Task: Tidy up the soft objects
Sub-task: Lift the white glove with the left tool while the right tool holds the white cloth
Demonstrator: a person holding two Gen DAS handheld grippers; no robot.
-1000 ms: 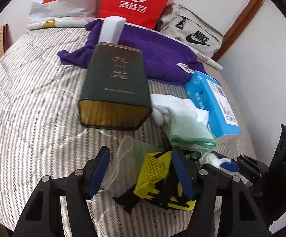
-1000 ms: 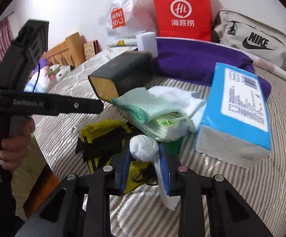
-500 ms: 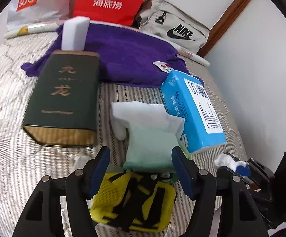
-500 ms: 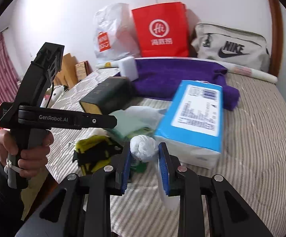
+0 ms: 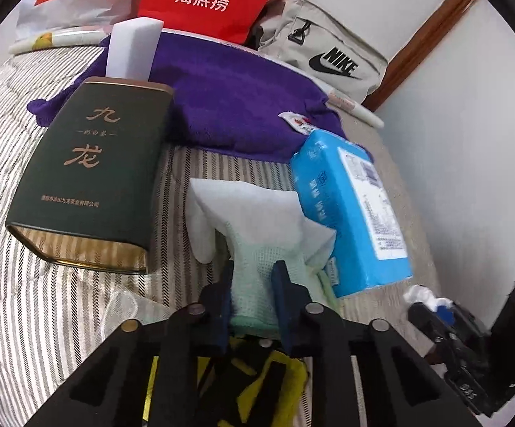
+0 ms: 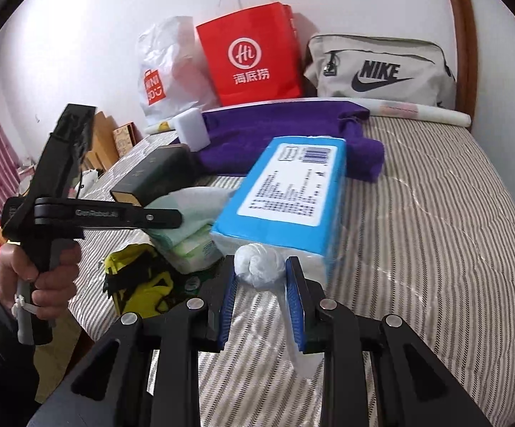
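Observation:
A white knit glove with a pale green cuff (image 5: 257, 213) lies on the striped bed between a dark green tin (image 5: 93, 174) and a blue tissue pack (image 5: 350, 213). My left gripper (image 5: 253, 277) points down at the cuff; its jaws are closing and the pads squeeze the cuff between them. From the right wrist view, the left gripper (image 6: 168, 219) rests on the glove pile (image 6: 186, 213). My right gripper (image 6: 260, 270) is shut on a white balled plastic bag (image 6: 259, 265), held just above the quilt in front of the tissue pack (image 6: 293, 192). A yellow and black mesh piece (image 5: 278, 373) lies under my left fingers.
A purple towel (image 5: 236, 106) and a white foam block (image 5: 132, 49) sit behind the tin. Against the wall stand a red paper bag (image 6: 253, 57), a white shopping bag (image 6: 164, 67) and a beige Nike bag (image 6: 378, 67). The bed's edge drops off at the left.
My left gripper slid right from the yellow mesh piece to the glove, and its wide jaws have come together on the cuff. My right gripper pulled back to the right, still holding the white ball.

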